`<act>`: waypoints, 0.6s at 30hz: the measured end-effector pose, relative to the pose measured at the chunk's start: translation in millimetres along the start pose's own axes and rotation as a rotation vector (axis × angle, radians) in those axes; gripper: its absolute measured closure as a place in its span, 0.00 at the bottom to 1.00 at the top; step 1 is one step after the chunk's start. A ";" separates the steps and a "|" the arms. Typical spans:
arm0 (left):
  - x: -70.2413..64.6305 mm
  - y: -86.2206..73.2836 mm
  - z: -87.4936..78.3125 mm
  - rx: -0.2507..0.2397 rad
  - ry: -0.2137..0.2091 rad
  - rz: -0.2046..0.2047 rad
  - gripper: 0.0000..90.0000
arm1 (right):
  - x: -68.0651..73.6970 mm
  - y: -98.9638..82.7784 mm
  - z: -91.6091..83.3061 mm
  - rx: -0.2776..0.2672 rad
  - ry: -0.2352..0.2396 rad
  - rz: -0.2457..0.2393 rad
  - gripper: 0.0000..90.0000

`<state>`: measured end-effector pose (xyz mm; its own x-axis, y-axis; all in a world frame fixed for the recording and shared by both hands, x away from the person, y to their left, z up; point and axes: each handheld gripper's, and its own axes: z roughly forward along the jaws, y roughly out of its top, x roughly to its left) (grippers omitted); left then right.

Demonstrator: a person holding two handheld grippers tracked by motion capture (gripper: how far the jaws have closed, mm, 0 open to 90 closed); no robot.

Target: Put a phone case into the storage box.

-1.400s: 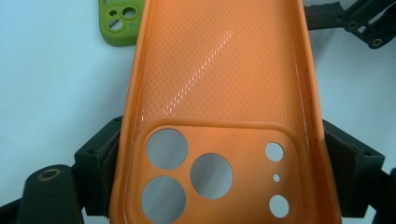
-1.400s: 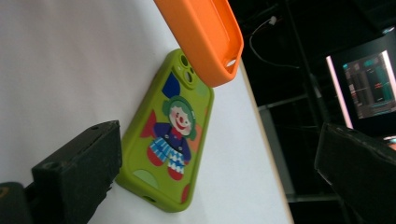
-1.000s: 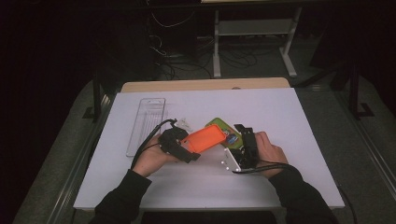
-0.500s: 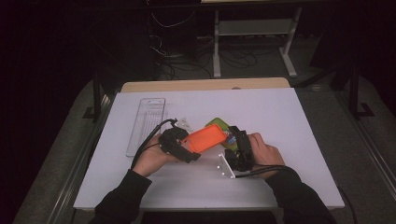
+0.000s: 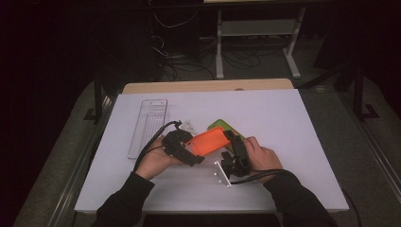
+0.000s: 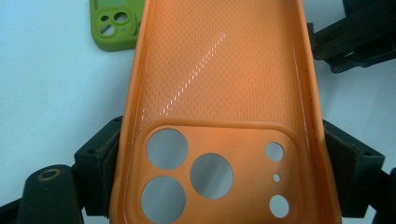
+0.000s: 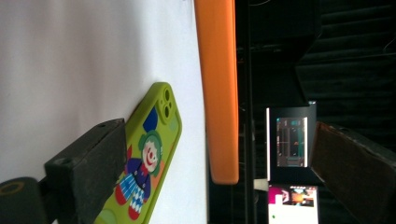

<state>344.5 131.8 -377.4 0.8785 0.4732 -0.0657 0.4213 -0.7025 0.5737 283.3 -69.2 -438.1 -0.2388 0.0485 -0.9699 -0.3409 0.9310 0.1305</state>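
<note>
Your left gripper (image 5: 182,146) clamps the orange case (image 5: 211,140); its free end lies between your right gripper's (image 5: 235,153) released jaws, which have just been closing.

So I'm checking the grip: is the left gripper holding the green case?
No, the left gripper is clamped on the orange case; the green case lies on the table.

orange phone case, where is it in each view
High view: the orange soft phone case lies centre, between both hands.
Left gripper view: it spans the middle, camera holes at the bottom.
Right gripper view: edge-on, a vertical strip.
Shared landmark: the green phone case.
</note>
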 end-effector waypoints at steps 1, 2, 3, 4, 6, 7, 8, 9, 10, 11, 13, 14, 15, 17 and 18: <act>-0.6 0.1 0.5 -0.003 0.001 -0.002 0.18 | 0.5 1.6 -0.1 0.004 0.009 0.007 0.06; -0.4 0.2 0.6 0.001 0.001 0.007 0.18 | -0.2 2.9 -0.4 0.009 0.008 -0.004 0.08; -0.8 0.2 0.7 0.000 -0.001 0.004 0.18 | 0.8 4.3 -0.7 0.008 0.003 0.000 0.10; -1.1 0.2 0.9 -0.002 -0.003 0.001 0.18 | 1.0 5.7 -0.8 0.003 0.002 -0.007 0.12; -1.3 0.3 1.1 -0.002 -0.001 0.004 0.18 | 0.6 8.0 -1.4 0.006 -0.003 -0.027 0.15; -1.1 0.5 0.9 0.001 -0.001 0.010 0.18 | 2.1 9.3 -1.2 0.007 -0.003 -0.015 0.17; -1.2 0.5 1.0 0.001 0.001 0.012 0.18 | 2.5 10.2 -1.0 0.005 0.001 -0.021 0.21; -1.3 0.6 0.9 0.004 0.002 0.015 0.18 | 3.3 11.3 -1.6 0.012 0.003 -0.019 0.23; -1.4 0.5 1.2 0.003 -0.001 0.015 0.18 | 3.6 12.1 -1.7 0.015 0.007 -0.016 0.26; -1.7 0.4 1.4 0.004 -0.004 0.014 0.18 | 3.8 13.0 -1.8 0.015 0.009 -0.016 0.29; -1.5 0.3 1.6 0.002 0.002 0.016 0.18 | 3.3 14.0 -2.4 0.013 0.013 -0.013 0.35; -1.4 0.2 1.5 0.002 0.002 0.018 0.18 | 3.0 14.4 -3.1 0.012 0.016 -0.013 0.40; -1.6 0.1 1.6 0.002 0.000 0.015 0.18 | 2.6 14.5 -3.5 0.009 0.018 -0.015 0.42; -1.7 0.1 1.5 0.002 0.000 0.016 0.18 | 2.4 14.9 -4.4 0.005 0.020 -0.013 0.48; -1.7 0.3 1.3 0.005 -0.001 0.016 0.18 | 2.6 15.1 -4.9 0.002 0.021 -0.014 0.51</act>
<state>343.4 130.0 -378.2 0.8852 0.4616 -0.0576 0.4087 -0.7125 0.5704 273.1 -56.8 -437.6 -0.2529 0.0283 -0.9671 -0.3428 0.9321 0.1169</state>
